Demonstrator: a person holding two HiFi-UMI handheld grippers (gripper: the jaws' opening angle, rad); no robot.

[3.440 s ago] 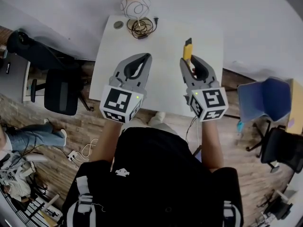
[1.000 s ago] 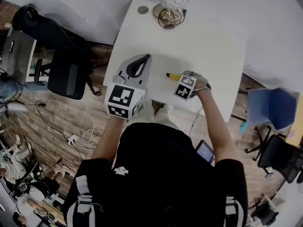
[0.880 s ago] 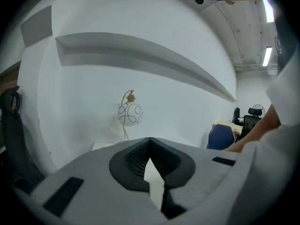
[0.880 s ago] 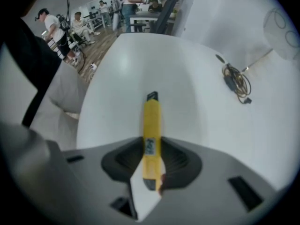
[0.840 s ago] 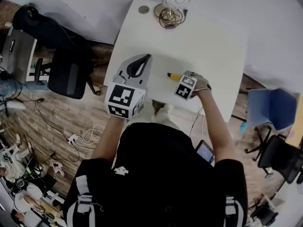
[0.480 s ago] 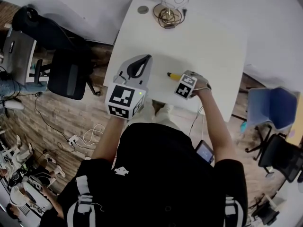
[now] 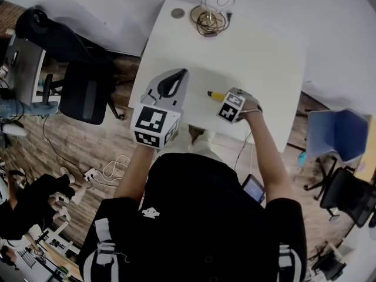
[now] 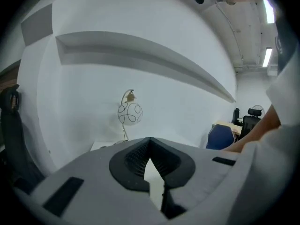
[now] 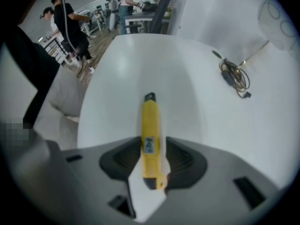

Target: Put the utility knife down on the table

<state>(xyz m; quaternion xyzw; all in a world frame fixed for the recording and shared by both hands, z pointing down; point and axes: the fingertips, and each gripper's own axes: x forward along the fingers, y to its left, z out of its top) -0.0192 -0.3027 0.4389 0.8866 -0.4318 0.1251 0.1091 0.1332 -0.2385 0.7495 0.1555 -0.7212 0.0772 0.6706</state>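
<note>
We log the right gripper [image 9: 150,148] pointing down at the white counter [image 9: 140,64]. Its fingers have just been opening and stand spread either side of the yellow utility knife [image 9: 150,121]. The knife lies flat at frame centre, black tip toward the top. Its small blue-white label [image 9: 149,145] is too blurred to read. The left gripper [image 8: 150,142] fingers are pressed together, empty.

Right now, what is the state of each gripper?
Left gripper: closed, empty.
Right gripper: jaws have just been opening; the utility knife lies between them, not clamped.
</note>
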